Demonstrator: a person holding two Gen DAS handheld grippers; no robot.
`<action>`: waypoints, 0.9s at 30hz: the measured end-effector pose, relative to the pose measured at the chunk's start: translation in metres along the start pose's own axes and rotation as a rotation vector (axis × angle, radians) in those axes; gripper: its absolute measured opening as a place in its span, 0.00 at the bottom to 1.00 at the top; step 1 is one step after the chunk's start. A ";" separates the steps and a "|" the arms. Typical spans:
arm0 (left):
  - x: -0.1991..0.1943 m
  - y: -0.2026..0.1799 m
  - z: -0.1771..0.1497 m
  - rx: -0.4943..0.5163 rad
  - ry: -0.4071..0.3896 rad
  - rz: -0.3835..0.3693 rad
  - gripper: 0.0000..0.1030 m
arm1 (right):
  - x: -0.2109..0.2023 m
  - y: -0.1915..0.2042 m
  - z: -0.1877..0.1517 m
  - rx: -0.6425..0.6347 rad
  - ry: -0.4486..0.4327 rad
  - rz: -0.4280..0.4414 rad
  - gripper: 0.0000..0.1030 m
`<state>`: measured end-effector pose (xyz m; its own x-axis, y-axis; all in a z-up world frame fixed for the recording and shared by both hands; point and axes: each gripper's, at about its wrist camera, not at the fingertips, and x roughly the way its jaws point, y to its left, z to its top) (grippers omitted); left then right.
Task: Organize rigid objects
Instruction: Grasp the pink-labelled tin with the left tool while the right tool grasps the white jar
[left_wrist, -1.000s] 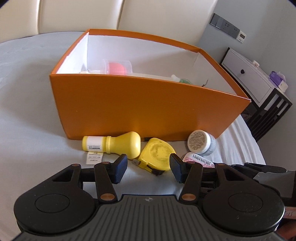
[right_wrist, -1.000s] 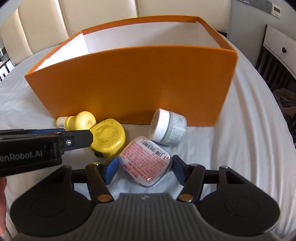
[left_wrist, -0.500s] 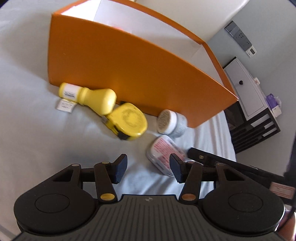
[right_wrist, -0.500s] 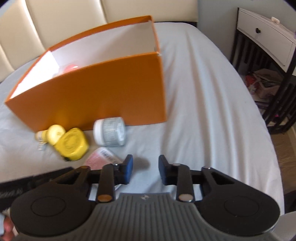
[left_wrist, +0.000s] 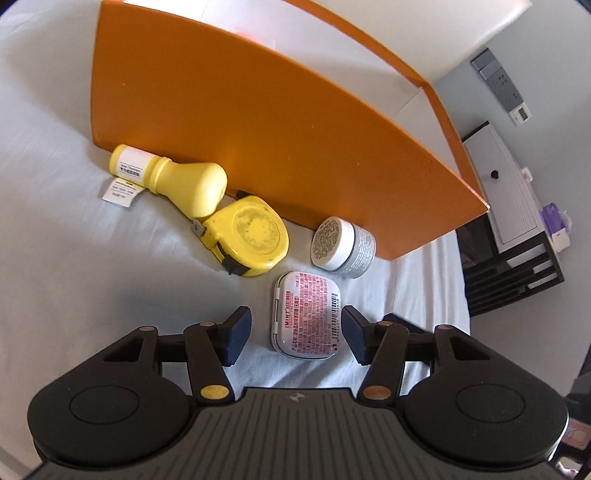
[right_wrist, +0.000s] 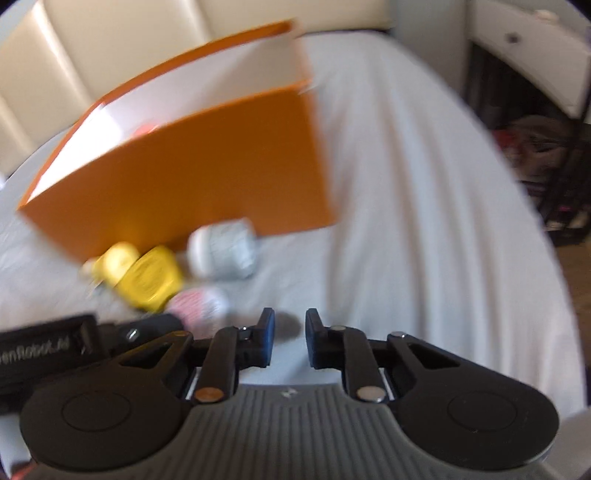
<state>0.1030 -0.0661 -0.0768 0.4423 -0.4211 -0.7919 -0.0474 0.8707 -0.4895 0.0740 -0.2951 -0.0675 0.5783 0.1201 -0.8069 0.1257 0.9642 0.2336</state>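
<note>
The mint tin is seen lying flat on the sheet in front of the orange box, its long axis running away from the left gripper, by which it is straddled. The left jaws are opening, set wider than the tin, which is not pressed. The right gripper is closed on nothing, beside the tin.

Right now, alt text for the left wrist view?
The left gripper, jaws opening, hangs over a flat mint tin on a pale sheet. Beyond lie a yellow tape measure, a yellow bottle and a small white jar, along an orange box.
</note>
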 end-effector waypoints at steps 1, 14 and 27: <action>0.004 -0.001 0.000 0.001 0.011 0.008 0.63 | 0.003 -0.004 0.002 0.023 0.018 0.025 0.18; 0.017 -0.019 -0.009 0.064 -0.020 0.019 0.41 | 0.008 -0.008 0.005 0.074 -0.005 0.041 0.21; -0.018 -0.006 0.006 0.105 -0.100 0.027 0.18 | 0.008 0.035 0.022 -0.083 -0.079 0.117 0.44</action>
<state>0.1006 -0.0627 -0.0574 0.5295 -0.3738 -0.7615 0.0313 0.9057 -0.4229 0.1003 -0.2656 -0.0538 0.6473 0.2165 -0.7308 -0.0115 0.9615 0.2746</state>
